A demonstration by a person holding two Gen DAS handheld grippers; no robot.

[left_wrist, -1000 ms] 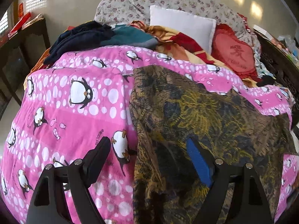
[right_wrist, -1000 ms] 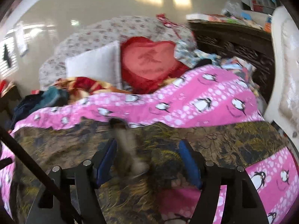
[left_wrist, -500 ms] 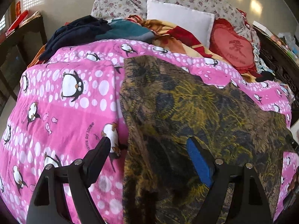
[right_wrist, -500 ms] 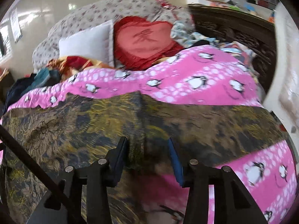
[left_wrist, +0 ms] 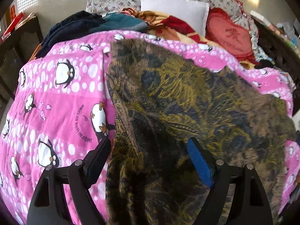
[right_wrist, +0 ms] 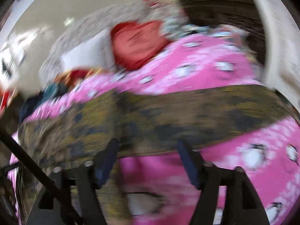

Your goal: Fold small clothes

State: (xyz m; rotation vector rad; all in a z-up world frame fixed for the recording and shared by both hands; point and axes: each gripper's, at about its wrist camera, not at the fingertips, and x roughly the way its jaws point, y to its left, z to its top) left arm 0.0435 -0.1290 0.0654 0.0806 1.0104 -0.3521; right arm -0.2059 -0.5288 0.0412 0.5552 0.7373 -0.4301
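A bed under a pink penguin blanket (left_wrist: 56,112), pillows heaped at its head. Across it lies a brown-and-gold patterned garment (left_wrist: 187,103), long axis running side to side. My left fingers (left_wrist: 150,150) hang wide open, empty, over its left edge. My right fingers (right_wrist: 148,153), blurred, are opening over its near hem, nothing held.

Under my fingers the garment (left_wrist: 187,101) is brown, mottled with olive-yellow and dark blue-black. The blanket (left_wrist: 61,101) is pink with white dots and black-and-white penguins. At the bed's far edge: a white pillow (left_wrist: 174,9), a red heart cushion (left_wrist: 230,35).
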